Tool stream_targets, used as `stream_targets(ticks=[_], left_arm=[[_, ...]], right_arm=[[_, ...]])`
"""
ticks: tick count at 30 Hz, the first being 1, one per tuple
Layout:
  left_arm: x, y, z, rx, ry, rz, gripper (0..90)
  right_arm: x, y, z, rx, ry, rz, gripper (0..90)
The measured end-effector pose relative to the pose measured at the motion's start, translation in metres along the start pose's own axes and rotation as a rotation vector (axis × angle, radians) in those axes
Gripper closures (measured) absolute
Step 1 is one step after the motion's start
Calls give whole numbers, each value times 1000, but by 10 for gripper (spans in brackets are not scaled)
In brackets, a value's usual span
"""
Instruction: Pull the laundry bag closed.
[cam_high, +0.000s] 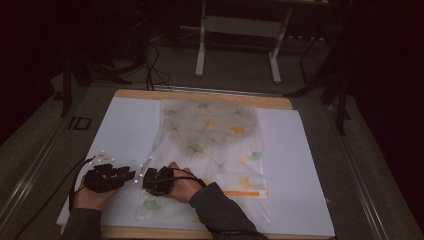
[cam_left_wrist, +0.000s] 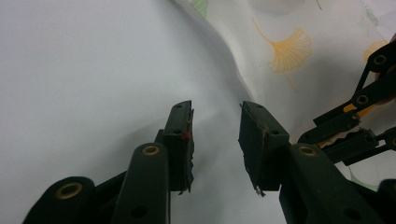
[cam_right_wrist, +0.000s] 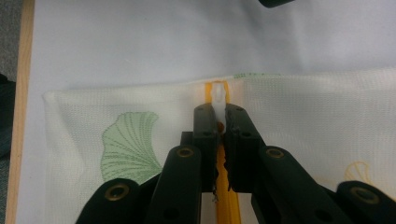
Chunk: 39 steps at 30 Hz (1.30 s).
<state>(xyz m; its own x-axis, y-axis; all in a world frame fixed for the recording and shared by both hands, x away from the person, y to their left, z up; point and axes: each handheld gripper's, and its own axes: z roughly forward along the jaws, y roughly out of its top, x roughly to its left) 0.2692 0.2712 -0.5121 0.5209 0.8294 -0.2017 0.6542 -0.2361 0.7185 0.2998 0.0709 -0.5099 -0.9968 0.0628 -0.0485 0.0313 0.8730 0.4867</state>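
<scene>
While the left gripper (cam_left_wrist: 215, 135) hovers over bare white sheet (cam_high: 120, 130) with its jaws apart and nothing between them, the right gripper (cam_right_wrist: 218, 122) is pinched tight on the white zipper pull (cam_right_wrist: 217, 94) of the mesh bag (cam_high: 210, 145). That pull sits at the end of the orange zipper (cam_right_wrist: 226, 186), right up against the bag's edge, and the jaws close around it from both sides.

From the high view the bag lies flat down the middle of the white sheet on the wooden table (cam_high: 200, 95), printed with green and yellow ginkgo leaves, something pale and rounded showing through its far half. Both hands work at the bag's near left corner: the right gripper (cam_high: 150, 179) on the bag itself, the left gripper (cam_high: 127, 175) just beside it, off the fabric. In the left gripper view, the bag's edge (cam_left_wrist: 224, 51) curves past just ahead of the open jaws.
</scene>
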Motion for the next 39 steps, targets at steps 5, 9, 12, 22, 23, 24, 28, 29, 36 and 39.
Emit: stream_targets(ticks=[5,9,12,22,23,24,28,29,36,39], left_arm=[[-2,2,3,6,-41,-17,640],[-4,4,5,10,-81,-31,628],[-6,5,7,14,-100,-50,617],[-7,5,22,49,-217,-150,599],[-7,5,24,59,-229,-160,600],[-7,5,25,59,-243,-176,600],[-5,5,28,70,-281,-217,602],[-5,5,29,69,-287,-222,607],[-4,5,33,75,-345,-276,640],[-2,4,34,83,-353,-302,683]], right_arm=[[2,-2,-5,-19,-10,-9,844],[3,-4,-8,-32,-16,-20,844],[4,-5,-9,-42,-24,-24,844],[6,-6,-13,-57,-38,-38,844],[7,-6,-14,-58,-38,-42,844],[7,-6,-14,-63,-41,-45,844],[8,-6,-17,-74,-39,-50,844],[8,-6,-17,-73,-40,-51,844],[10,-6,-19,-82,-44,-60,844],[10,-6,-19,-82,-45,-65,844]])
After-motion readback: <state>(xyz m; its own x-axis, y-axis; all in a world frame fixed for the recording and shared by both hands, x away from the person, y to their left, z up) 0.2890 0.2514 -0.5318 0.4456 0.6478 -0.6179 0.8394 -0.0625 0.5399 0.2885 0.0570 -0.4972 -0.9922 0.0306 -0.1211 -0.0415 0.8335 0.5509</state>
